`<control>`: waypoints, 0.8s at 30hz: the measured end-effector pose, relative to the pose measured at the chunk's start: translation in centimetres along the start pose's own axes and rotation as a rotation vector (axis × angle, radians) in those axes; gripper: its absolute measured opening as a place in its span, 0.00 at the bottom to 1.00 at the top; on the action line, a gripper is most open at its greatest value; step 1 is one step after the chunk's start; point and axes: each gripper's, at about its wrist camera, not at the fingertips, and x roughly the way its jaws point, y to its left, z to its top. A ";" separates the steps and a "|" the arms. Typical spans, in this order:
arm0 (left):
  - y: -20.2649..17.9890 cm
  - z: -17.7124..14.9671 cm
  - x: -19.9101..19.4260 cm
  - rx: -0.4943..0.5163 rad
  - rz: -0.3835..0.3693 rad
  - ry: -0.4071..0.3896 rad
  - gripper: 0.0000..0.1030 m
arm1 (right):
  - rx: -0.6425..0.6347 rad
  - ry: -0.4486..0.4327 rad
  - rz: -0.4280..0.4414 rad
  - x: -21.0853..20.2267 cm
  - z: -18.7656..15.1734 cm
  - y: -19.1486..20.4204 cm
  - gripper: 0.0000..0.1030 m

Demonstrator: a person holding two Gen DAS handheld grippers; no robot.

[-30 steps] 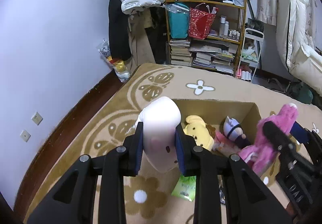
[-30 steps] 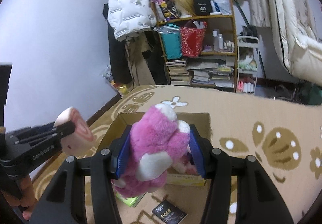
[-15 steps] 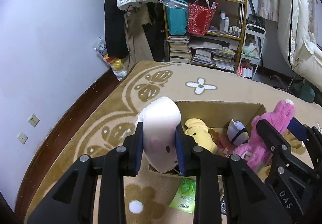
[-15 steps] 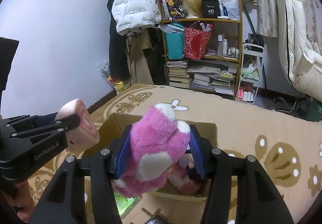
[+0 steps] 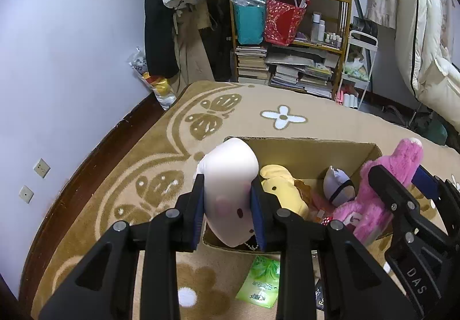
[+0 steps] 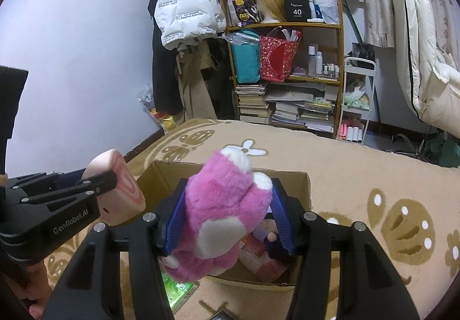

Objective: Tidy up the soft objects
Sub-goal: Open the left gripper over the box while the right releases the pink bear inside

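Over the near left corner of the cardboard box (image 5: pixel 310 153), the left gripper (image 5: pixel 228 206) tilts steeply downward, its jaws partly closed and its blue pads pressing both sides of one white plush toy (image 5: pixel 230 184) with pink cheeks. That toy hangs just above the box's near wall. To the right, the right gripper (image 6: pixel 227 219) slopes down more gently above the box's near right part. Its jaws stand about half open and clamp one pink plush toy (image 6: pixel 224 205) with white paws, whose body bulges out between the pads over the box opening. Inside the box lie one yellow plush toy (image 5: pixel 283 187) and one grey-headed doll (image 5: pixel 337 186), side by side, with pinkish items beneath them that are too hidden to count. One green packet (image 5: pixel 260 282) lies on the patterned rug (image 5: pixel 178 164), just outside the box's near wall. Against the far wall stands one bookshelf (image 5: pixel 290 41).
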 end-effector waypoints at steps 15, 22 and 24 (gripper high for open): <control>1.0 -0.3 1.5 -0.065 -0.069 0.019 0.27 | -0.012 -0.009 0.018 0.8 -0.5 -0.5 0.57; 0.9 -1.0 3.4 -0.081 -0.081 0.064 0.28 | 0.011 -0.025 -0.005 1.3 -0.4 -0.9 0.58; 0.7 -1.2 3.7 -0.081 -0.067 0.061 0.30 | 0.024 -0.016 0.002 1.8 -0.5 -1.2 0.61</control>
